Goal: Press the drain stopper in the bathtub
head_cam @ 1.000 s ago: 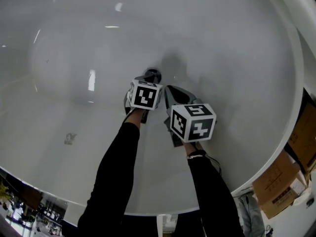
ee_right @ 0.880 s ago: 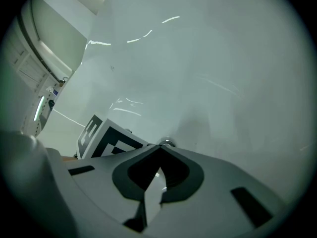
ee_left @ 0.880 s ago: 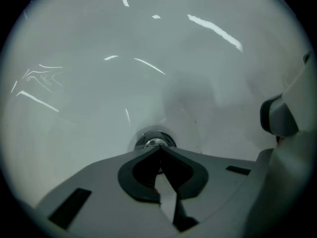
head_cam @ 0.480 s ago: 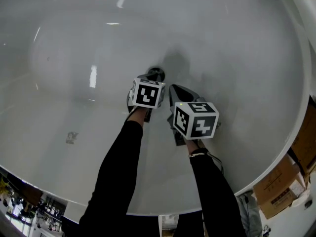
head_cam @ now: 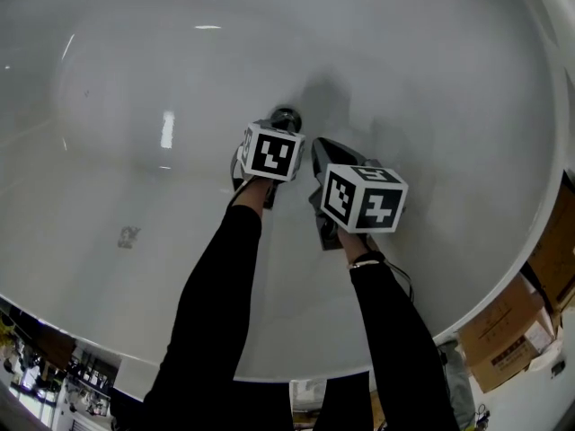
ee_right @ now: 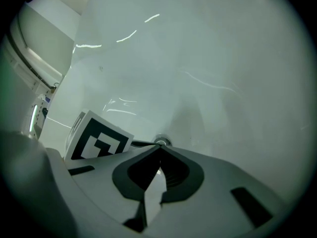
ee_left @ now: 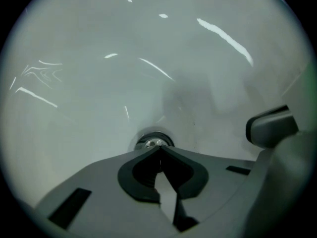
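Observation:
The round chrome drain stopper (head_cam: 286, 118) sits in the floor of the white bathtub (head_cam: 135, 79). In the left gripper view the drain stopper (ee_left: 152, 141) shows just beyond my left gripper (ee_left: 159, 148), whose jaws meet at their tips, empty. In the head view the left gripper (head_cam: 275, 131) hangs right over the stopper's near edge. My right gripper (head_cam: 318, 147) is beside it on the right, also shut and empty. In the right gripper view the stopper (ee_right: 161, 143) peeks out past the right gripper (ee_right: 159, 148), with the left gripper's marker cube (ee_right: 97, 138) at the left.
The tub's curved rim (head_cam: 548, 151) runs down the right side, with cardboard boxes (head_cam: 517, 339) outside it on the floor. The tub wall rises all around the drain. Both dark sleeves (head_cam: 216, 312) reach in from the near edge.
Both grippers have moved forward and a little farther into the tub, and the left gripper's tip has come closer to the drain stopper. Both stayed shut.

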A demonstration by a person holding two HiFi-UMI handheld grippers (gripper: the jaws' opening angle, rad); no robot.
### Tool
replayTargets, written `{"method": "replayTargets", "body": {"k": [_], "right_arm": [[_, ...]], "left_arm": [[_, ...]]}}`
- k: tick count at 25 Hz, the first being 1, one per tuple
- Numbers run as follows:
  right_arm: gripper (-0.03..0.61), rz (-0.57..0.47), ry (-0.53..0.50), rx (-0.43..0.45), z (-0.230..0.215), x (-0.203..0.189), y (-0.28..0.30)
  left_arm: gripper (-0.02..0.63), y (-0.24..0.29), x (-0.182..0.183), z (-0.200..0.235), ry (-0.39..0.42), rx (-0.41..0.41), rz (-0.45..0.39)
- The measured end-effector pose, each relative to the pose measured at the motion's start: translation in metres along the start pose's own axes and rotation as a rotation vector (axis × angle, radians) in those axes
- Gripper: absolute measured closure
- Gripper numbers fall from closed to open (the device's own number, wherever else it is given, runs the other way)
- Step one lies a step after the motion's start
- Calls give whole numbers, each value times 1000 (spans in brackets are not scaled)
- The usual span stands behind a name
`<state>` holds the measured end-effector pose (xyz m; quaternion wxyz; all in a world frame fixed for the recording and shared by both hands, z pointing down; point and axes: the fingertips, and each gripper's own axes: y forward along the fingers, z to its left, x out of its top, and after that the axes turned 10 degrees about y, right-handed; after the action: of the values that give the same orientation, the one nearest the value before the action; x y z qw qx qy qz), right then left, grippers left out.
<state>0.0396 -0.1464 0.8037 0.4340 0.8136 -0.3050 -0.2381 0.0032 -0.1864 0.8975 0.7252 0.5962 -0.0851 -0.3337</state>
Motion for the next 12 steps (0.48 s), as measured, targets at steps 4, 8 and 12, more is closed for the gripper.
{"method": "replayTargets", "body": {"k": [4,8,12], "right_arm": [[583,3,-2,4,2,-2,-6],[583,-9,12,19,3,1,-11],[583,-14,13,21,3,2,-14]], "left_arm": [[606,-5,-1,-4,56,24,-17],[606,-10,3,-3,23,33,-45],[606,-18,5,1,6,40,-58]]}}
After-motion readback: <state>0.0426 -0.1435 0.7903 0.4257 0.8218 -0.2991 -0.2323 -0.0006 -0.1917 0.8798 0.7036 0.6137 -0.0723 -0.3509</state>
